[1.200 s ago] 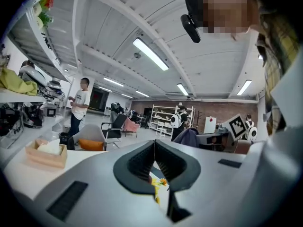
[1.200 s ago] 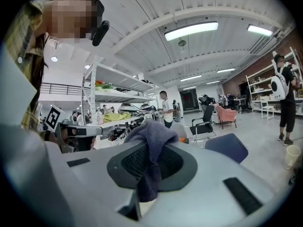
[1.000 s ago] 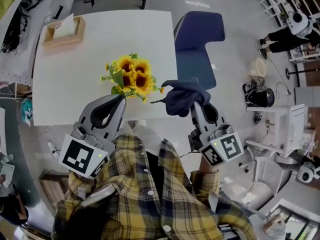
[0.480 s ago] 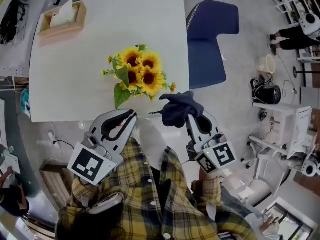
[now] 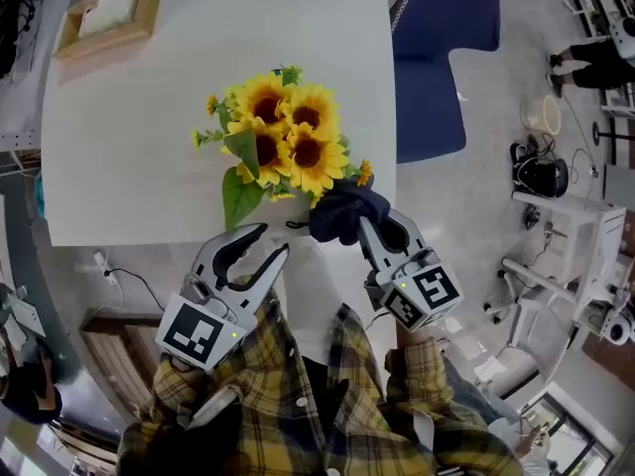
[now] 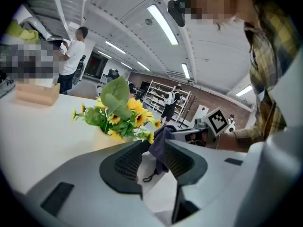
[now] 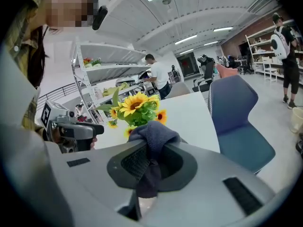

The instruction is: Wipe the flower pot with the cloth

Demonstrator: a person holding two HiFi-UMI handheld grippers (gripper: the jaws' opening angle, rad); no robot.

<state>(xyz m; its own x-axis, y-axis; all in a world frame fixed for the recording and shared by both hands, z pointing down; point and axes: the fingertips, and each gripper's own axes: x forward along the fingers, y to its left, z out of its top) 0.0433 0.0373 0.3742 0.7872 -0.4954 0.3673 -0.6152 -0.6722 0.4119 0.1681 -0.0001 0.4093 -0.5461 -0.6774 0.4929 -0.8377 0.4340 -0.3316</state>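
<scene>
The left tongs (image 5: 273, 240) had just been opening, and their jaws stood a little apart with nothing between them. The right tongs (image 5: 377, 224) pinched the dark cloth (image 5: 342, 209), which was soft and floppy. Just past both tips stood the flower pot (image 6: 100, 138), mostly hidden under the sunflowers (image 5: 283, 142). It looked light and tippy, so its low side seemed the best place to hold it.

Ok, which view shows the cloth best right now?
The right gripper view: the cloth sits mid-frame, pinched in the right claw. The head view shows it bunched beside the sunflowers; the left gripper view shows only a strip past its jaws.
</scene>
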